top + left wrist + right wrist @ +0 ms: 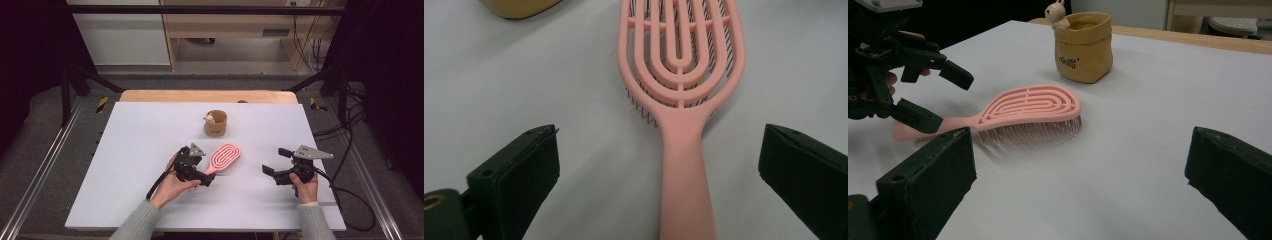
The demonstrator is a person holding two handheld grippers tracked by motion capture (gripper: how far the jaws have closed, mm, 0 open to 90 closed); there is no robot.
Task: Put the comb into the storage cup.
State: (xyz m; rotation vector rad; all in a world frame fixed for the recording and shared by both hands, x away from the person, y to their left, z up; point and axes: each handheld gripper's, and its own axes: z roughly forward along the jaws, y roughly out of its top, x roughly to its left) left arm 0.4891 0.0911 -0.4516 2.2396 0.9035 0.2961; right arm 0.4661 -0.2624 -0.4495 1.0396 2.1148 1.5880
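A pink vented hairbrush (227,156) (681,50) (1028,106) lies bristles down on the white table (130,150), its handle pointing toward the person. My left gripper (206,170) (659,135) (940,97) is open, one jaw on each side of the handle, and neither jaw touches it. My right gripper (275,161) (1080,145) is open and empty, to the right of the brush head and aimed at it across bare table.
A tan pouch with a small bunny figure on its rim (215,123) (1083,47) stands behind the brush near the table's middle back. Its edge shows as a yellow-brown corner (519,7) in the left gripper view. Cables trail from both grippers.
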